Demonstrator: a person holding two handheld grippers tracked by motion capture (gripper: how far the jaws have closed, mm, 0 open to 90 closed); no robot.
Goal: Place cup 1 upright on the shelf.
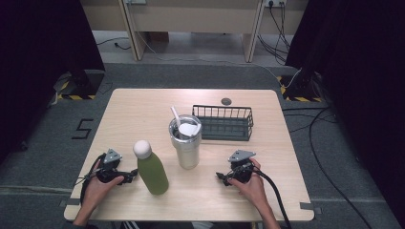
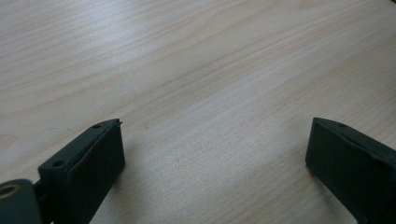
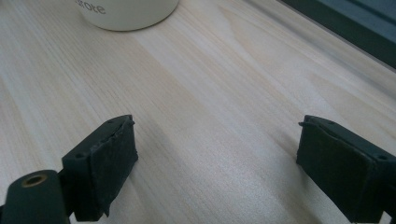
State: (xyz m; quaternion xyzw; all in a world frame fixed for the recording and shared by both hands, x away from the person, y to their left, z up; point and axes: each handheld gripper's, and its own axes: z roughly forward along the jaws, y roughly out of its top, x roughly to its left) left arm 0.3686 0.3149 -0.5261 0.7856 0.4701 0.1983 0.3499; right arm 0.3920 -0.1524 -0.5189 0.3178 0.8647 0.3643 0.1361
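From above, a green bottle (image 1: 153,172) with a rounded white cap stands upright, just right of the left gripper (image 1: 128,177). A steel cup (image 1: 185,142) with a white straw stands between the bottle and the right gripper (image 1: 222,177). Along the left gripper (image 2: 215,154), jaws spread wide over bare wooden table (image 2: 196,70). Along the right gripper (image 3: 217,154), jaws likewise spread; the cup's (image 3: 126,11) pale base sits ahead to the left.

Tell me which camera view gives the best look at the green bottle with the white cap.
The high view: the green bottle with the white cap stands upright there, whole, between the left gripper and the steel tumbler. The left and right gripper views look across bare wooden table past their open jaws, giving nothing of it.
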